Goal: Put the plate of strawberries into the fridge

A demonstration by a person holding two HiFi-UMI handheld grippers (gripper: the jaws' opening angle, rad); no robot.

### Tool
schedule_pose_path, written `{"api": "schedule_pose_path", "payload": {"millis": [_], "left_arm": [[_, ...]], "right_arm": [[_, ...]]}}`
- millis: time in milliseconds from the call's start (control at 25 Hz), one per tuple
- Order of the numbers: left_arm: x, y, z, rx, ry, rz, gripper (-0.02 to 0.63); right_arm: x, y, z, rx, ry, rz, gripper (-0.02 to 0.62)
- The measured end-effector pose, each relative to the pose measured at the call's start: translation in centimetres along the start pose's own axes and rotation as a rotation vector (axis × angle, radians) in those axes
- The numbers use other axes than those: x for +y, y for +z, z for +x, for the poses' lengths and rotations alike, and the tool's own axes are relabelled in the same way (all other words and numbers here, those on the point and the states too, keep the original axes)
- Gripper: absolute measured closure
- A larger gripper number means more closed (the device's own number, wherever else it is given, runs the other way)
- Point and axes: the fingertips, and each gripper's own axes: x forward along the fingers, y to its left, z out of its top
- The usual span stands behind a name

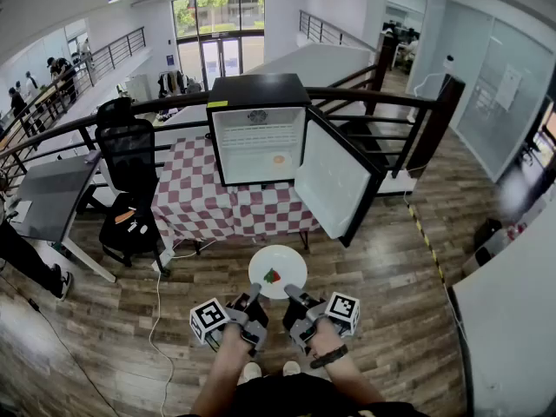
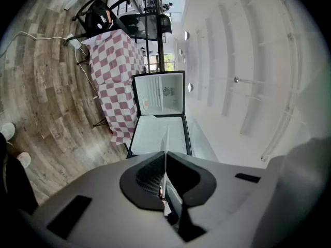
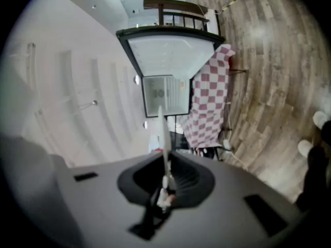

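claws: left claw (image 1: 254, 297) + right claw (image 1: 292, 297), both clamped on plate (image 1: 280, 259) rim
plate: mid-air, well short of open fridge (image 1: 259, 142)
risk: thin edge grip imo, any tilt n strawberries (image 1: 272, 276) roll off

Two grippers were near, the left gripper (image 1: 254, 297) and the right gripper (image 1: 290, 295); one plate (image 1: 283, 258), one fridge (image 1: 258, 137) far off, one checked table (image 1: 195, 205), one black chair (image 1: 130, 156) at left
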Motion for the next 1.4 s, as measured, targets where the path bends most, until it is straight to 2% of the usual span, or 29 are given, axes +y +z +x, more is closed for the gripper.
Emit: {"api": "schedule_pose_path", "payload": {"millis": [360, 560, 680, 760, 920, 1040, 1200, 1280, 1400], "left_arm": [[-0.7, -2.5, 2.6, -0.004, 0.003, -0.003, 0.58], [-0.1, -3.1, 3.3, -0.034, 0.011, -0.005, 0.58], [-0.1, -3.0, 3.2, -0.064, 0.0, -0.04, 0.581], [0.0, -2.9, 2.9, -0.077, 0.009, -0.029, 0.581], [0.8, -2.5, 2.9, -0.093, 0.011, -0.062, 0.581], [0.5, -1.5, 3.7, -0.096, -0.007, -0.093, 0.581], [0.3, 0.6, 5.7, -0.07, -0.012, -0.097, 0.581], [0.0, 2.6, 6.7, -0.064, -0.018, -0.094, 0.581], [-0.9, 6.1, 8.4, -0.057, -0.037, -0.087, 0.581]], "right_arm": [[0.1, 3.0, -1.5, 0.014, 0.015, 0.014, 0.56], [0.2, 4.1, -1.5, 0.089, 0.007, -0.114, 0.56], [0.8, 4.4, -1.2, 0.123, 0.061, -0.16, 0.55], [0.8, 4.1, -1.1, 0.147, 0.074, -0.207, 0.545], [0.4, 4.2, -0.7, 0.164, 0.095, -0.209, 0.537], [0.9, 4.8, 0.6, 0.167, 0.137, -0.238, 0.526], [1.7, 6.1, 2.8, 0.157, 0.162, -0.356, 0.509], [2.1, 6.6, 4.8, 0.156, 0.165, -0.392, 0.506], [3.3, 7.4, 8.5, 0.143, 0.195, -0.389, 0.506]]}}
